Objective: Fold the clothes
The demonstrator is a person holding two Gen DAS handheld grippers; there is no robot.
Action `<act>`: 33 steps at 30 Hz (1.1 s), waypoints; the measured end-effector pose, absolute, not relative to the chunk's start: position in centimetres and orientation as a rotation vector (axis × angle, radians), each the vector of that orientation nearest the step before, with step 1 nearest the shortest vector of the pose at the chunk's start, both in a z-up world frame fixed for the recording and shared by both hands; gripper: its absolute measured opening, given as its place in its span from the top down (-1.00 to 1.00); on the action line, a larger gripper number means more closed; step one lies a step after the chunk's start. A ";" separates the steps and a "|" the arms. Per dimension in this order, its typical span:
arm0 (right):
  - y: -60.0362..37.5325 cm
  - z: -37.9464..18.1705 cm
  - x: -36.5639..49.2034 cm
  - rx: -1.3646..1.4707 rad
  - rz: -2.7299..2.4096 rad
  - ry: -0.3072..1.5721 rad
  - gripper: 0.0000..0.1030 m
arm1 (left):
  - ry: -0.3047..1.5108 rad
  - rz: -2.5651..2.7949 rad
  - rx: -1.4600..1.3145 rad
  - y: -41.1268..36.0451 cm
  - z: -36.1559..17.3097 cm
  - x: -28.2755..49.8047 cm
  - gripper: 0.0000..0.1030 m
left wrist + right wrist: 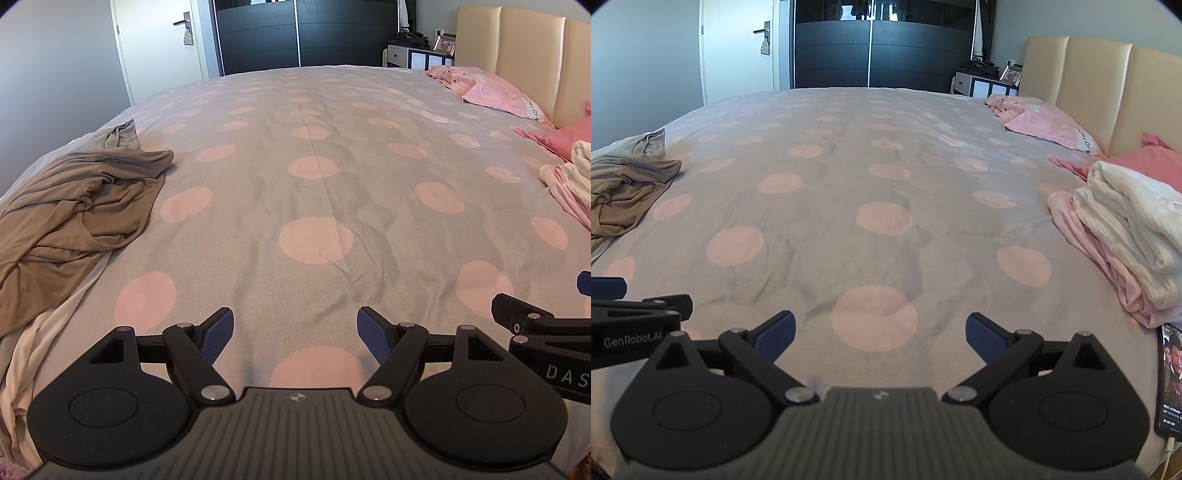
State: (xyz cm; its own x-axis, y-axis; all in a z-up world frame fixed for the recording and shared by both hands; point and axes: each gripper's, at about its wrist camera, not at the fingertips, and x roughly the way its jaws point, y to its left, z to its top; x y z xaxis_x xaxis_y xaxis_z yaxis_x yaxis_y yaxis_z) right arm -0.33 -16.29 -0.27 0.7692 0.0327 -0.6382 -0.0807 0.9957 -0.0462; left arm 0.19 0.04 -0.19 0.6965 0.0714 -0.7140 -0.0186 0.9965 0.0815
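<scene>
Left wrist view: left gripper (295,334) and right gripper (880,334) hover spread and empty; crumpled brown shirt (74,218) awaits far left, folded stack (1126,236) parked right.

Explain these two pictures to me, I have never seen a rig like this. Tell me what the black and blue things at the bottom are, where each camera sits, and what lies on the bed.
Those are two hand-held grippers; a person carries one in each hand. Each has a camera looking forward along its blue-padded fingers. One picture looks out from the left gripper, the other from the right gripper; each gripper's edge shows in the other's view. Both have their jaws open and hold nothing. Below them lies a bed cover, grey with pink dots. A crumpled brown garment lies at the left, unfolded. At the right sits a stack of folded white and pink clothes, with a phone beside it. Pink pillows rest near the headboard.
</scene>
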 end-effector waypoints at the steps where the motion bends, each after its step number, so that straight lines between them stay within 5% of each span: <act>1: -16.3 -0.2 -0.3 -0.072 0.062 0.691 -0.93 | 0.799 0.050 0.070 0.0 -0.2 0.2 -0.42; 33: -16.3 -0.1 -0.6 -0.069 0.061 0.684 -0.93 | 0.799 0.058 0.075 -0.1 -0.1 0.0 -0.42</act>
